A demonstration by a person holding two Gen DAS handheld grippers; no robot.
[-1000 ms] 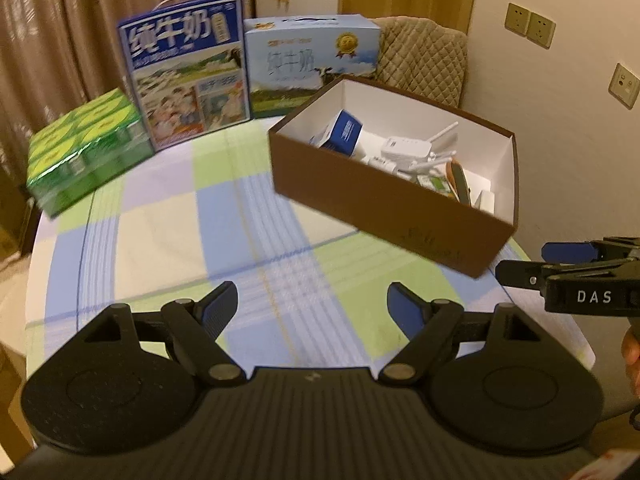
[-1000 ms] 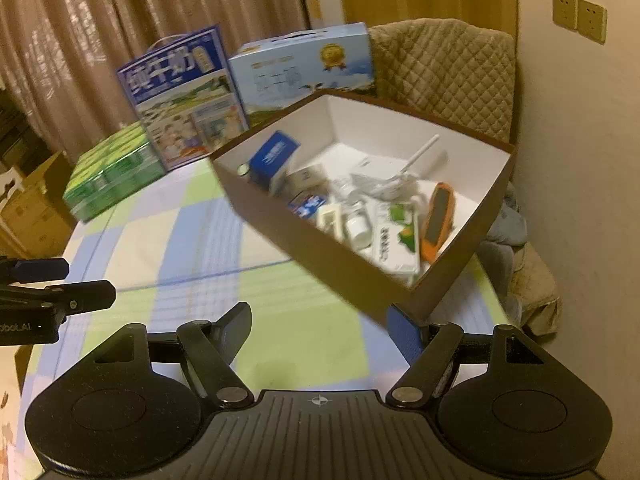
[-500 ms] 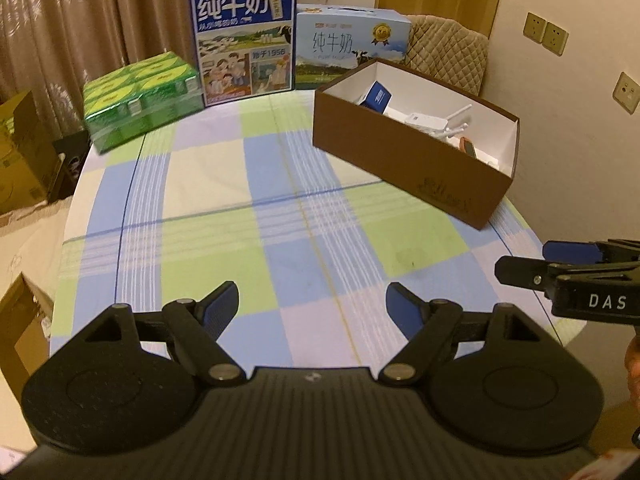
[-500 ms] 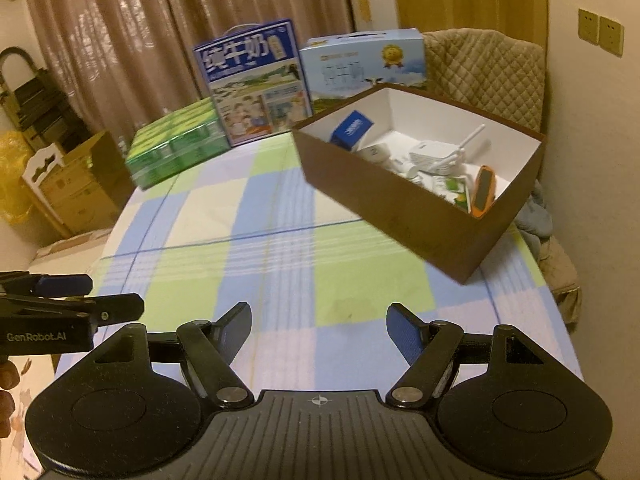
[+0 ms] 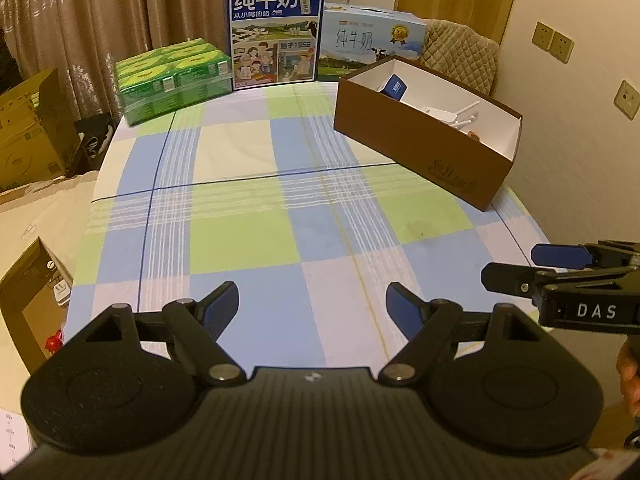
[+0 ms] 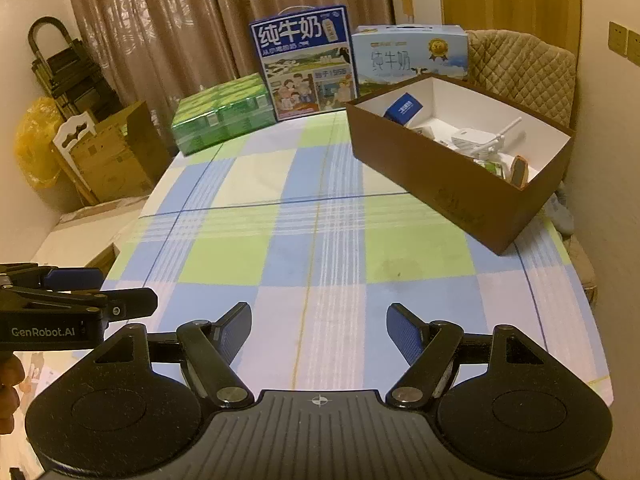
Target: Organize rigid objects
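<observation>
The tall dark-blue milk carton [image 5: 276, 34] at the counter's far edge reads "纯牛奶" and "1956". The pale-blue milk carton [image 5: 370, 44] beside it reads "纯牛奶". The right gripper [image 5: 560, 264] bears "DAS"; the left gripper [image 6: 76, 292] bears "GenRobot.AI".

The brown box [image 6: 460, 184], open on top and white inside, stands on the checked tablecloth [image 6: 320, 248] near the far right corner. Inside it lie a blue small carton [image 6: 405, 107], a white router [image 6: 478, 140] with antennas, and an orange item [image 6: 520, 170] at the box's right end.
</observation>
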